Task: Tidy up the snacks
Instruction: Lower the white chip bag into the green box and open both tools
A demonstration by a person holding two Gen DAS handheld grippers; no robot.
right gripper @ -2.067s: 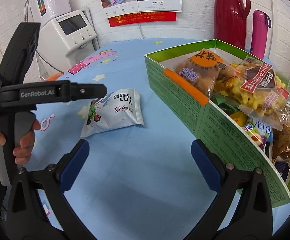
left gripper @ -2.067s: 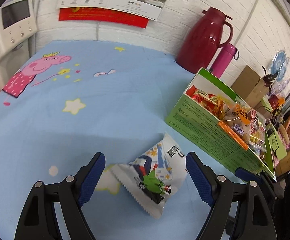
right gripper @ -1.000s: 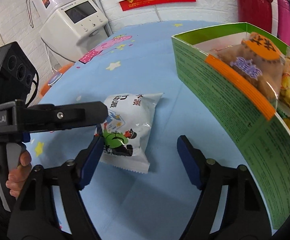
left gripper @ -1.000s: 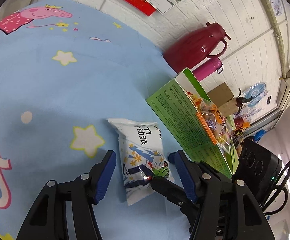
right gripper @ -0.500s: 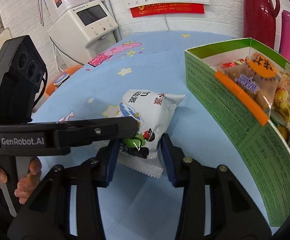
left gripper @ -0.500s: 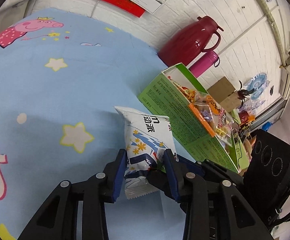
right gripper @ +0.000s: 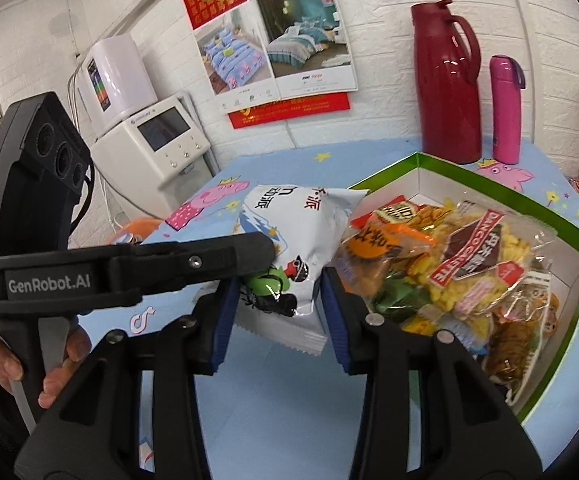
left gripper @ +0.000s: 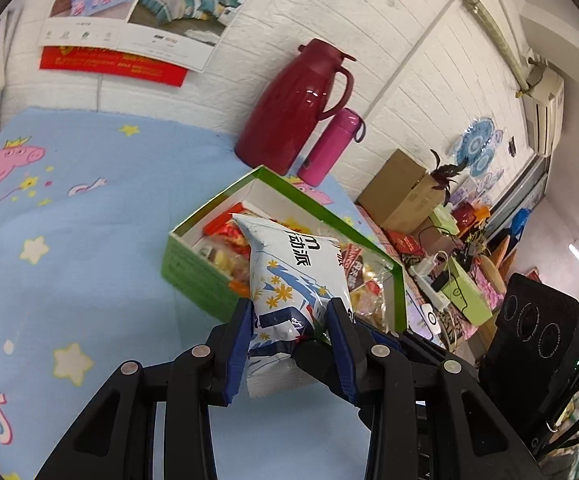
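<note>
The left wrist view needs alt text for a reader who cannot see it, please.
The left tongs pinch a white snack bag, lifted before a green box of snacks on a blue cartoon tablecloth.

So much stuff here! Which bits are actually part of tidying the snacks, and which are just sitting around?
Part of the job:
white snack bag, gripped by both the left gripper and the right gripper
green box of snacks

Just lying about:
red jug
pink flask
white machine
wall posters
cardboard box
</note>
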